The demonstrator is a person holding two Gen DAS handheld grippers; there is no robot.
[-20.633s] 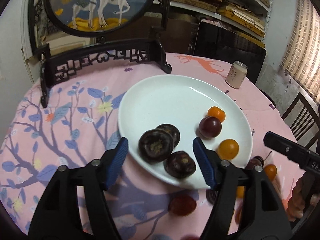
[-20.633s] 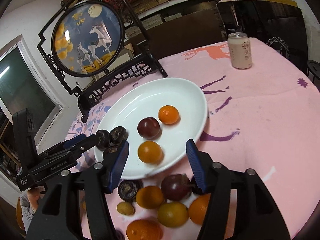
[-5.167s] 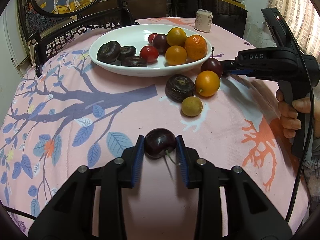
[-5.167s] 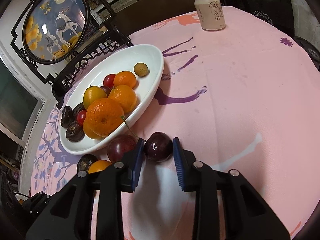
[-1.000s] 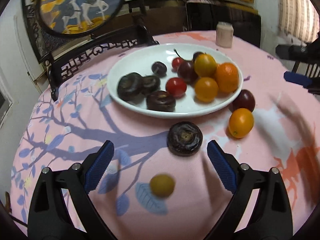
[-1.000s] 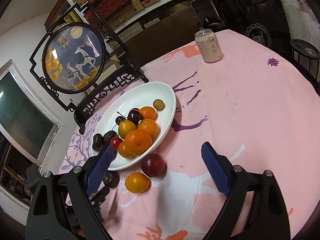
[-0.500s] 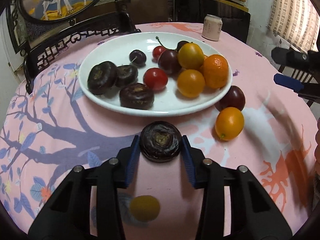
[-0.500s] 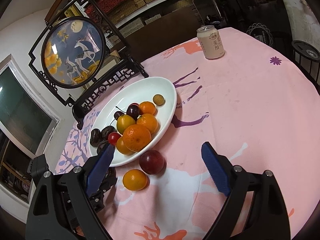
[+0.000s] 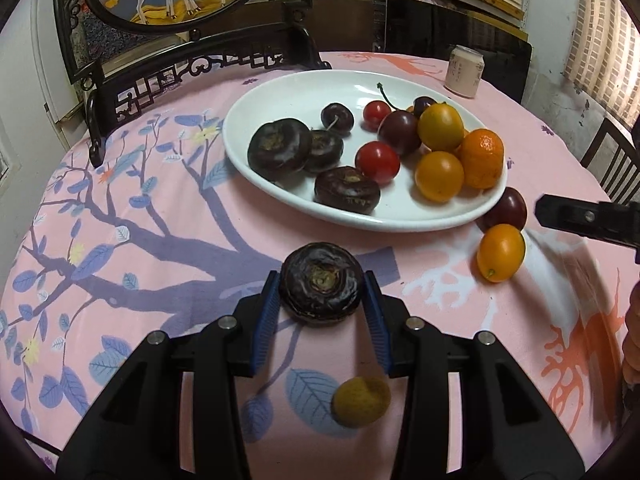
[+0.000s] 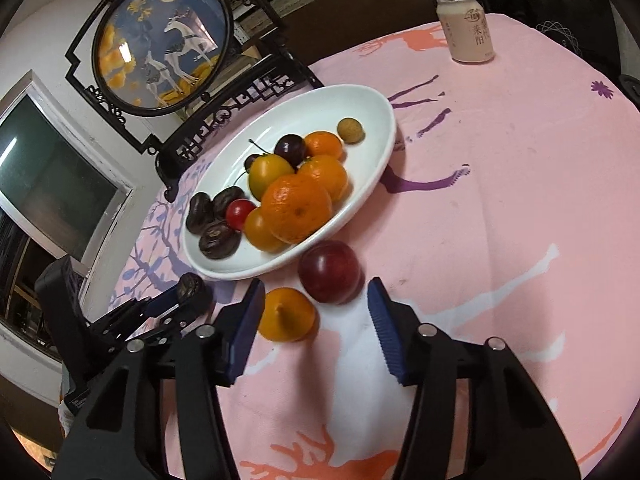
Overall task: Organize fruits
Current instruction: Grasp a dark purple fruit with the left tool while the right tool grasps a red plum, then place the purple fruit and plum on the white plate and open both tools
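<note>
Four fruits lie off the white plate [image 9: 400,222]. Just before its near rim, the left gripper [image 9: 322,296] has closed since a second ago and now pinches the dark water chestnut [image 9: 320,282]. The right gripper [image 10: 316,312] has just been narrowing near the red plum [image 10: 330,272], apparently gripping nothing. The chestnut looks ready to lift onto the plate.
</note>
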